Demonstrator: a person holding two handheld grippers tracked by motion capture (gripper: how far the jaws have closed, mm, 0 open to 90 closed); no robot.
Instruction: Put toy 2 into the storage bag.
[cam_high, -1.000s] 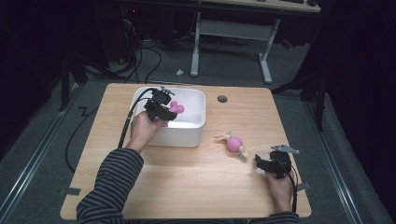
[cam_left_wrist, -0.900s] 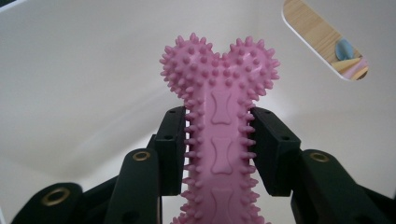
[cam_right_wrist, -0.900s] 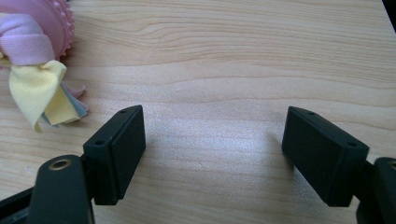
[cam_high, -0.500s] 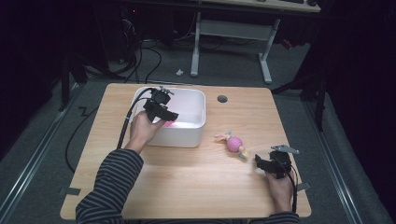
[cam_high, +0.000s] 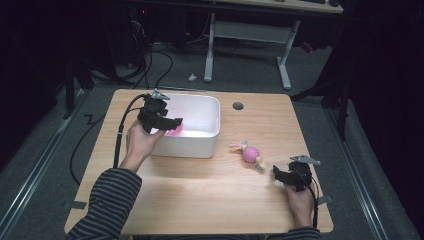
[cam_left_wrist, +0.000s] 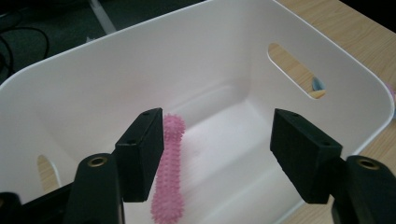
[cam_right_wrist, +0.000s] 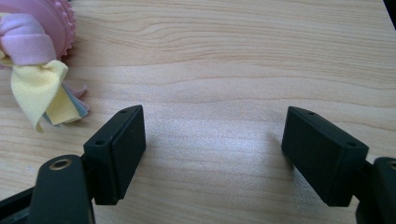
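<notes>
I have the left gripper (cam_high: 170, 124) hanging over the near-left corner of the white rectangular plastic bin with slotted handles (cam_high: 212, 107). Its jaws have just been opening and now stand spread, with nothing pressed between the pads. Through the left gripper view, the pink spiky rubber stick toy (cam_left_wrist: 166, 172) lies on the bin's floor below and beyond the left gripper (cam_left_wrist: 219, 158); it sits just past the inner face of the jaw at the left of that view, partly hidden by it, and I cannot tell whether the two touch. The other jaw stands well apart from the toy, over bare white floor (cam_left_wrist: 233, 140).

My right gripper (cam_high: 281, 173) rests low at the near-right part of the light wooden table (cam_high: 200, 200), held in a hand that comes up from the bottom edge. Its jaws are spread wide over bare wood with nothing between them, as the right gripper view shows (cam_right_wrist: 212, 154). Ahead of it and off to its left lies the pink ribbed ball toy with pale pink, yellow and blue cloth tails (cam_right_wrist: 42, 51), near the jaws but clear of them. From above, that toy (cam_high: 250, 152) lies on the table between the bin and the right gripper.
</notes>
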